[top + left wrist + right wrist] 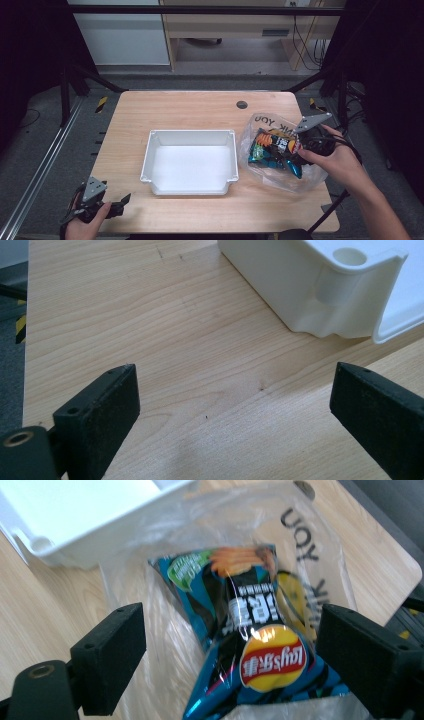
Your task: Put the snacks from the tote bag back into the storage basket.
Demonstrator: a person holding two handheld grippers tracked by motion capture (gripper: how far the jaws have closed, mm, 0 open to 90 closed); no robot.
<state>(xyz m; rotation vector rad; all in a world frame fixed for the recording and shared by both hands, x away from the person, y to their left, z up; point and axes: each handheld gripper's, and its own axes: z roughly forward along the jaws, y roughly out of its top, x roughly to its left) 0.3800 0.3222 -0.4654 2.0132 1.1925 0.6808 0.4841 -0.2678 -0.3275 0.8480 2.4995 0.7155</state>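
While the left gripper (117,202) is rested wide open and empty on the wooden table (190,107), the white plastic bin (190,135) ahead of it is left unfilled. The Lay's chip bag (250,640), not yet gripped, is framed between the right gripper's (230,655) spread jaws inside the clear plastic bag (260,122); removal remains undone.
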